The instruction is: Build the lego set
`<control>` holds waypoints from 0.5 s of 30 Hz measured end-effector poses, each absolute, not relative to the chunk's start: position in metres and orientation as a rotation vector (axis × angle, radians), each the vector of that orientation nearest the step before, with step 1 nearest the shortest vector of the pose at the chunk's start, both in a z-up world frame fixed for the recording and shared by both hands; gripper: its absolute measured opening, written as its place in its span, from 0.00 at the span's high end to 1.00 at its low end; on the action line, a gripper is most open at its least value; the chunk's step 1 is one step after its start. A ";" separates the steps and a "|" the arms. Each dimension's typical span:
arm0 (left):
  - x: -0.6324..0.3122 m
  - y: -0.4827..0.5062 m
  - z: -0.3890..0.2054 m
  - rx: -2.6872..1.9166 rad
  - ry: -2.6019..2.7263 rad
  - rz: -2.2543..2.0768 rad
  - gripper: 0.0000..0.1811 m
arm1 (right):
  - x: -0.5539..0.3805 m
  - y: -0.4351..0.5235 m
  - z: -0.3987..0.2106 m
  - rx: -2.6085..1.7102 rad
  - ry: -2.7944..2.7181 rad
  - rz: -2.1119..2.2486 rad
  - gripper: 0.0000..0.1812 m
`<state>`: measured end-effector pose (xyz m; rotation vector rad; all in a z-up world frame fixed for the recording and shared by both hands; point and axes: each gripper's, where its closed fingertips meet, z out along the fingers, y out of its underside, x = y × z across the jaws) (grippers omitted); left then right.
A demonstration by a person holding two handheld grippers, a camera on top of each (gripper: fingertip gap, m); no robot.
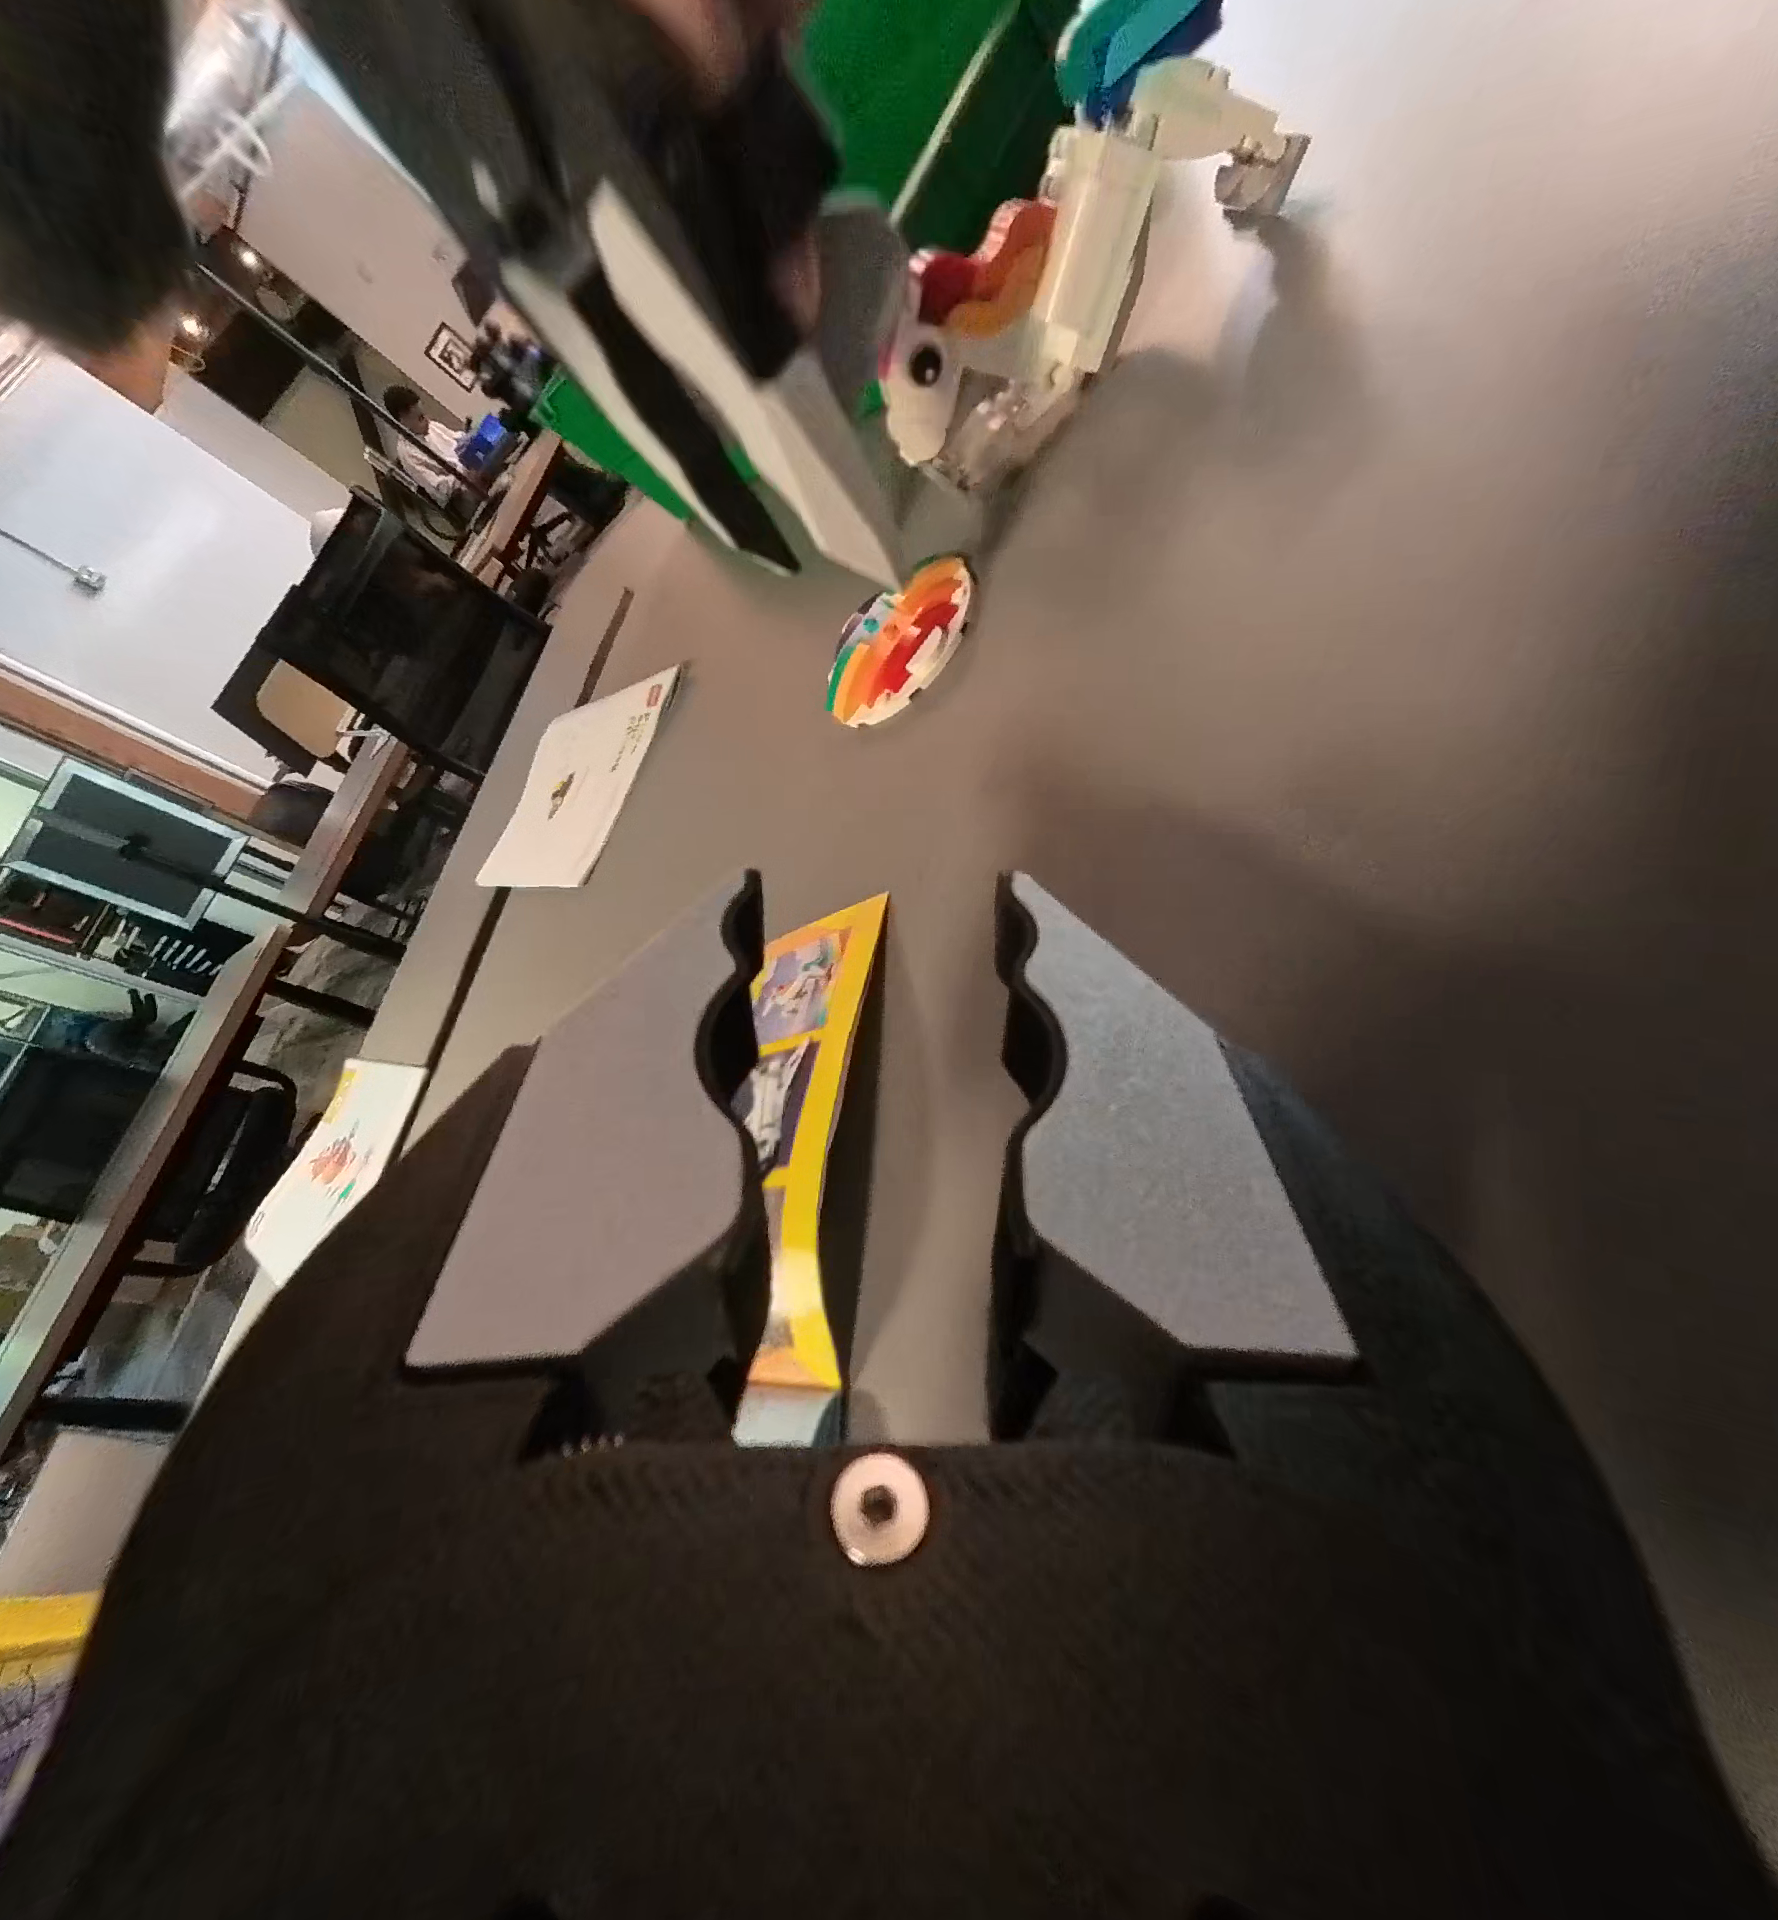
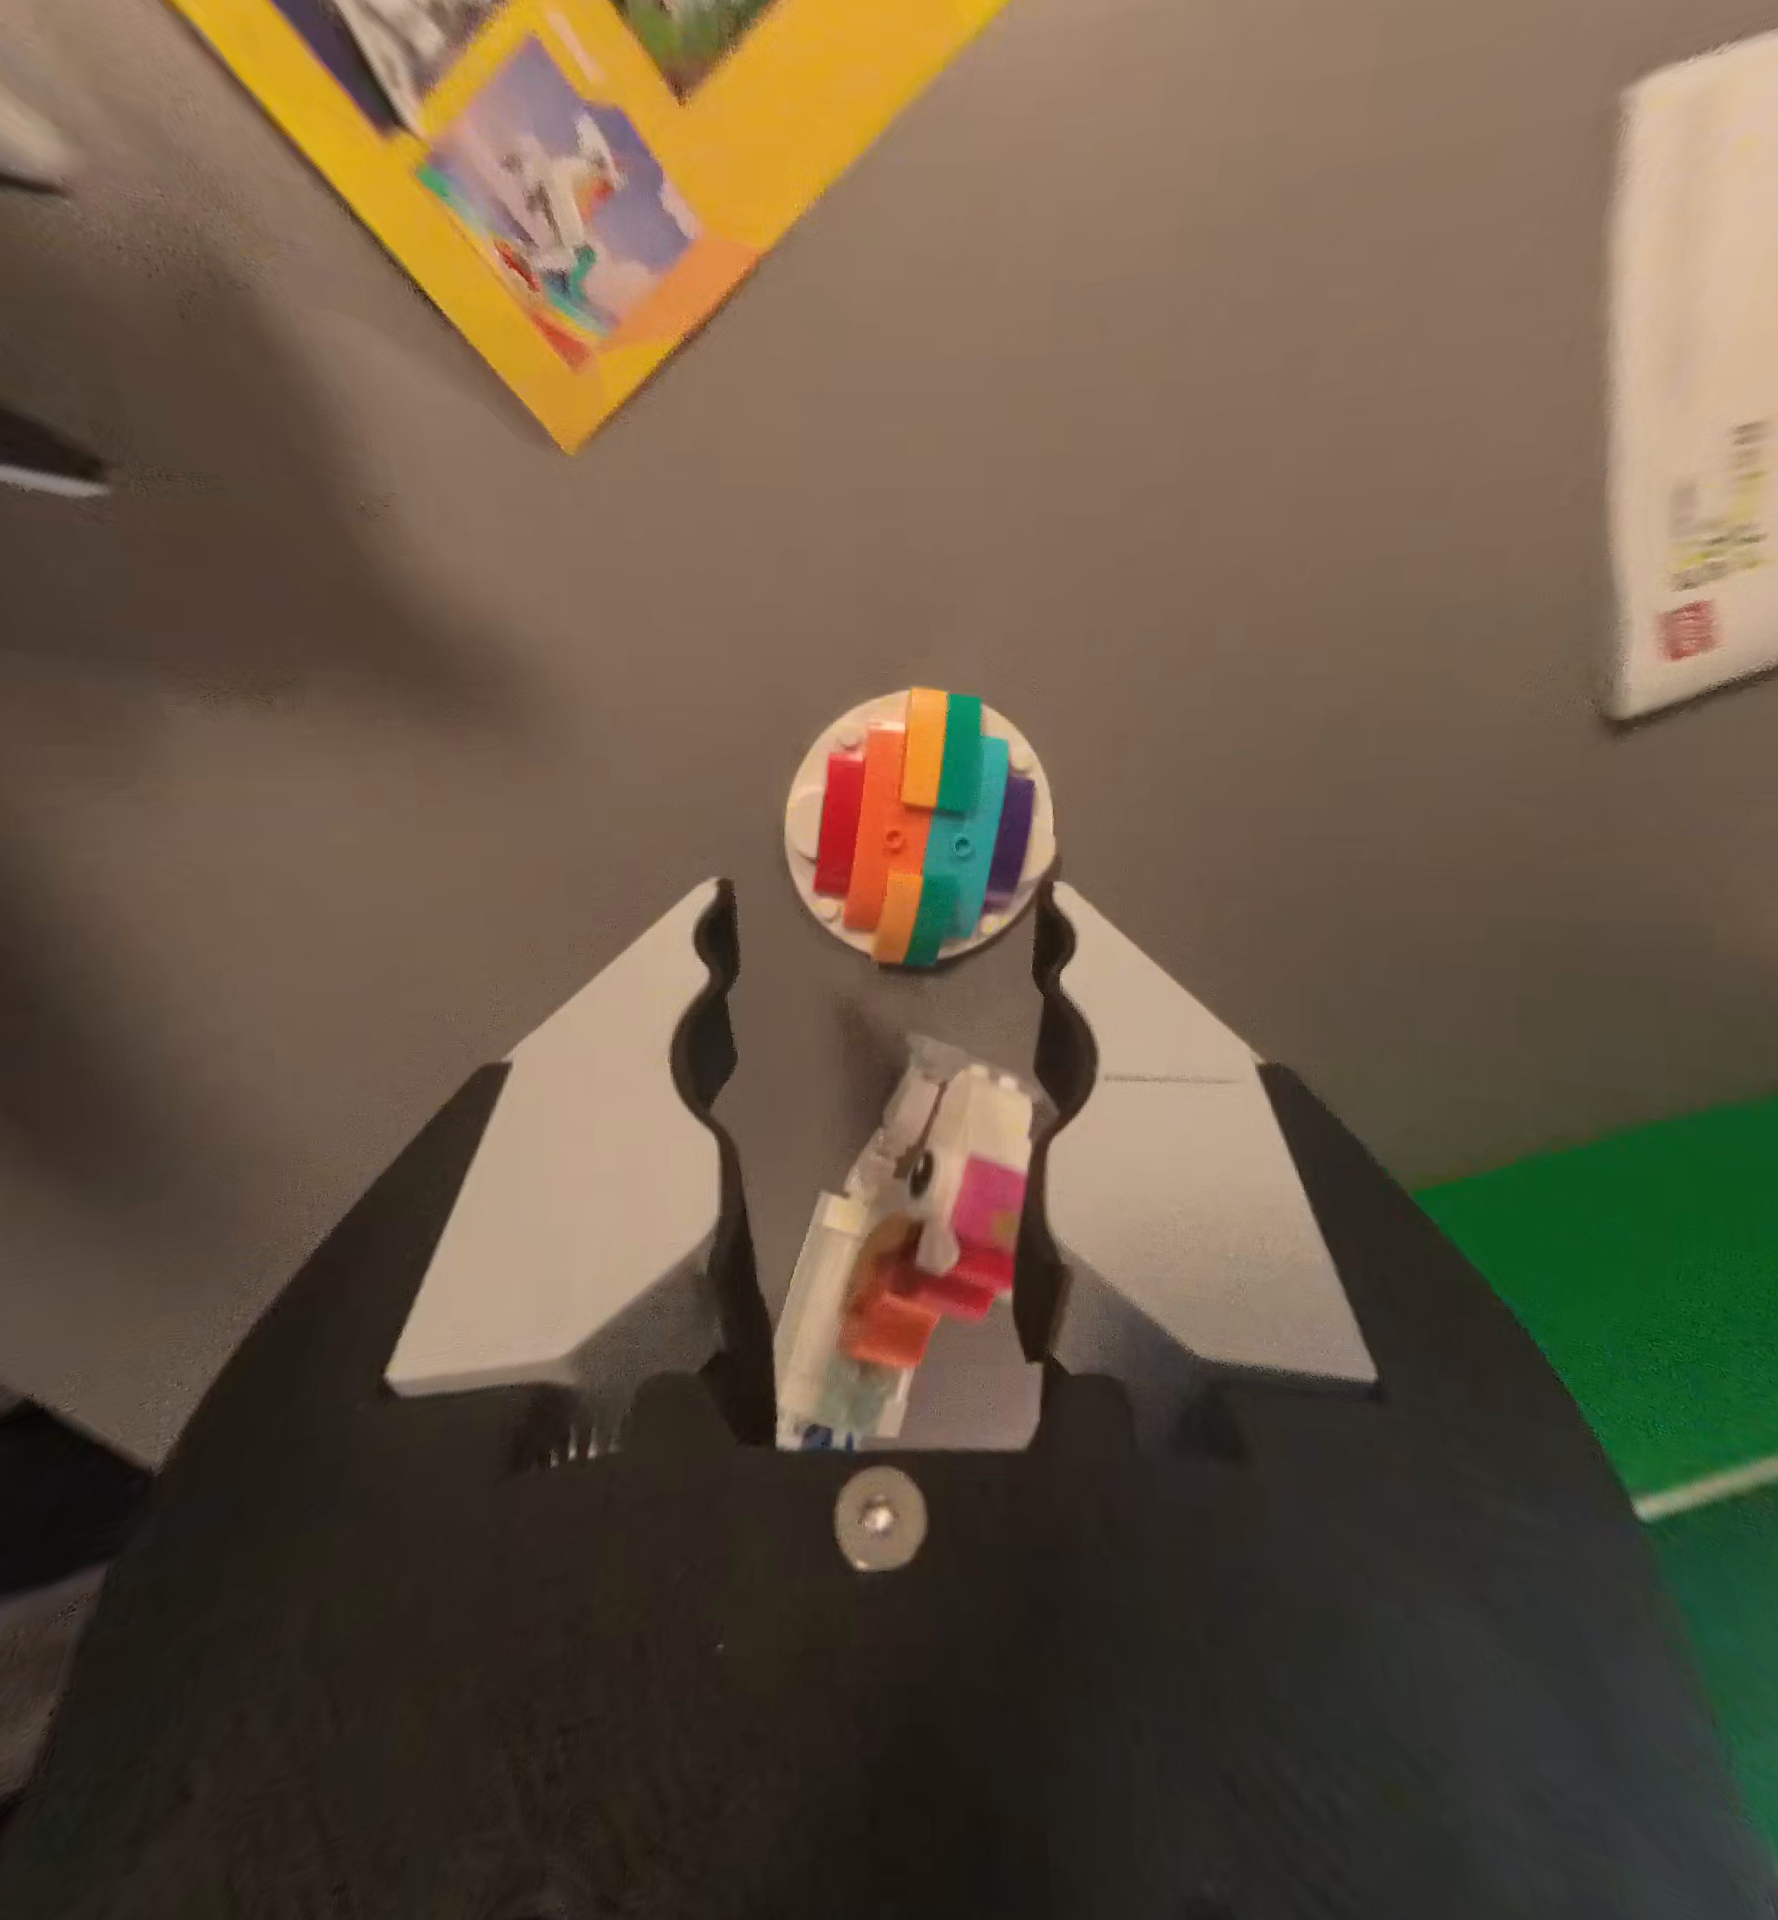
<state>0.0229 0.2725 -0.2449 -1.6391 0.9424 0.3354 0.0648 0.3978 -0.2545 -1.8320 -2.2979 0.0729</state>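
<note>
2 sets of fingers, both spread apart: my right gripper point(image 2: 883, 904) has the white unicorn model point(image 2: 916, 1226) between them, contact unclear. My left gripper point(image 1: 880, 894) holds nothing. At frame centre, the round rainbow piece point(image 2: 918, 826) lies on the grey tabletop point(image 2: 1280, 520).

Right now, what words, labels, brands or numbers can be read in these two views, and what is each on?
White booklet: a red square mark and printed lines, too blurred to read.
Yellow box: only pictures show, no legible text.
Second booklet: print too small to read.
Rainbow disc: no writing.
</note>
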 end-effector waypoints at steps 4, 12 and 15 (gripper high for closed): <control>0.022 0.264 -0.247 -1.637 0.964 0.355 0.76 | 0.069 0.409 -0.284 -2.024 -2.445 -0.196 0.69; 0.021 0.243 -0.245 -1.616 0.971 0.334 0.76 | 0.063 0.378 -0.286 -1.908 -2.531 -0.162 0.74; 0.023 0.241 -0.245 -1.621 0.963 0.297 0.76 | 0.058 0.337 -0.286 -1.762 -2.555 -0.016 0.74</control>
